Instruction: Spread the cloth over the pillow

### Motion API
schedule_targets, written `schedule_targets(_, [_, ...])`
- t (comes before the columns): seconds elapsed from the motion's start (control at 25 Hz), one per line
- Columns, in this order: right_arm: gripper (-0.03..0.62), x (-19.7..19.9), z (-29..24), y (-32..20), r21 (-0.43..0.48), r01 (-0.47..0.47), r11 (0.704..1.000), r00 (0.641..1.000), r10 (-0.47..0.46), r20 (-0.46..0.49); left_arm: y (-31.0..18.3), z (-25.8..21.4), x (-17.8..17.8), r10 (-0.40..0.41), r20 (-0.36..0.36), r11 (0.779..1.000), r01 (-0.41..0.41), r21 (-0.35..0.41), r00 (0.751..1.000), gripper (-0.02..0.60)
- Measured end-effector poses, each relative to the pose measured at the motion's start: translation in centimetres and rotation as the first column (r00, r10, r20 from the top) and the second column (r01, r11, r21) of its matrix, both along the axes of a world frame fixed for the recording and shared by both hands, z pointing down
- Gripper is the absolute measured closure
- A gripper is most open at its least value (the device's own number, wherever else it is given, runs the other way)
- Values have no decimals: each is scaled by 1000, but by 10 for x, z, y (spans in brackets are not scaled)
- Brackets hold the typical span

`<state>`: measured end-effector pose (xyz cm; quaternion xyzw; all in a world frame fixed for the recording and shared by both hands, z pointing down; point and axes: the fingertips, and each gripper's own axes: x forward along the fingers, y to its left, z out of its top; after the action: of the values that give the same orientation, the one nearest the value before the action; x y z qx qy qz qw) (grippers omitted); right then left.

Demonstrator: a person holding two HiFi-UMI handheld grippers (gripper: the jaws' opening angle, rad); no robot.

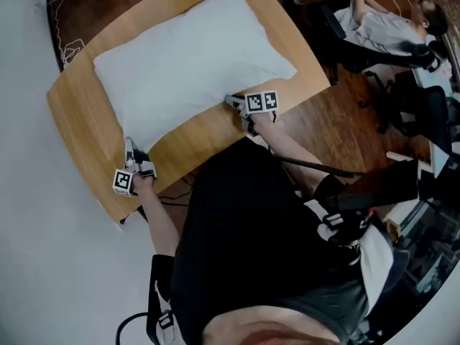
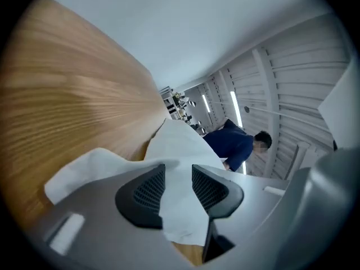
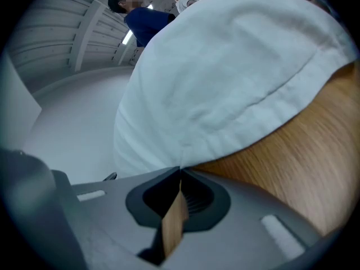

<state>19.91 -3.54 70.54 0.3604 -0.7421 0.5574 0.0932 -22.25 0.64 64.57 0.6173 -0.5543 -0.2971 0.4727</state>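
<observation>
A white cloth (image 1: 187,56) covers the pillow on the wooden table (image 1: 75,117). My left gripper (image 1: 131,148) is at the cloth's near-left corner. In the left gripper view its jaws (image 2: 177,176) stand apart, open, with a flap of the cloth (image 2: 180,145) lying loosely between them and over the left fingertip. My right gripper (image 1: 236,104) is at the cloth's near-right corner. In the right gripper view it (image 3: 180,170) is shut on the cloth's hem, and the cloth (image 3: 225,77) bulges over the pillow just ahead. The pillow itself is hidden under the cloth.
The table's near edge (image 1: 208,146) runs between the two grippers, with bare wood (image 3: 304,167) beside the pillow. A seated person (image 1: 388,24) and office chairs (image 1: 424,113) are at the right. Someone in blue (image 2: 233,145) stands beyond the table.
</observation>
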Motion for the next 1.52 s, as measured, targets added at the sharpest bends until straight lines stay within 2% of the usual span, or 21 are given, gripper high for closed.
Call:
schedule_targets(0.08, [579,1,4,-3,7,-5,1000,1000,5,27,1,11,-10,2,67,1000,-2,3,998,443])
schedule_targets(0.12, [568,-1,6,-2,3,13,1000,999,-13,47,13,17,-18,-29,104,999,31,-24,994,433])
schedule_targets(0.16, [537,-2,7,1,-7,40,999,997,-40,65,28,21,-24,-73,129,995,81,-58,989,433])
schedule_targets(0.24, [392,5,3,12,-24,92,995,993,-90,82,56,20,-27,-169,134,977,184,-104,976,433])
schedule_targets(0.28, [381,16,0,21,-25,95,995,993,-93,79,64,14,-25,-199,132,971,214,-108,971,434])
schedule_targets(0.4, [381,71,-4,41,-29,-16,999,998,17,57,59,-13,-21,-218,152,971,230,-66,964,434])
schedule_targets(0.56, [381,137,-12,29,-3,-145,989,989,145,5,27,-54,-12,-229,175,973,226,40,958,434])
schedule_targets(0.68, [381,168,-22,19,37,-176,984,984,176,-25,0,-94,17,-177,152,973,150,175,972,434])
schedule_targets(0.72, [381,175,-26,15,50,-178,983,983,180,-26,-8,-110,30,-150,141,964,113,241,979,442])
schedule_targets(0.8, [382,189,-35,8,81,-184,980,982,186,-19,-21,-145,61,-97,121,925,45,378,988,473])
schedule_targets(0.88, [382,213,-49,-2,127,-210,969,977,214,-13,-34,-176,93,-67,101,888,13,459,993,500])
schedule_targets(0.96, [397,252,-67,-12,191,-261,946,962,271,-29,-40,-196,119,-51,110,875,-9,485,993,511])
schedule_targets(1.08, [454,301,-97,-28,311,-337,889,936,351,11,-44,-216,146,-14,177,864,-77,498,984,512])
schedule_targets(1.12, [478,309,-111,-33,360,-347,866,933,358,39,-43,-223,152,-2,203,859,-102,501,979,512])
schedule_targets(1.16, [530,313,-126,-39,413,-345,843,934,350,68,-37,-232,158,2,227,857,-119,502,974,512])
schedule_targets(1.2, [574,314,-141,-43,467,-333,819,939,331,91,-27,-241,164,-1,251,857,-128,500,968,512])
schedule_targets(1.24, [591,312,-156,-48,518,-313,796,947,305,104,-15,-249,170,-8,276,858,-135,495,961,512])
schedule_targets(1.36, [591,297,-190,-60,627,-236,743,966,249,68,-3,-265,188,3,371,864,-190,466,929,512])
schedule_targets(1.44, [592,277,-207,-72,668,-191,719,976,211,52,-2,-279,201,25,420,856,-236,460,907,512])
schedule_targets(1.52, [591,250,-227,-83,716,-148,682,987,153,58,1,-296,213,24,494,852,-277,445,869,517])
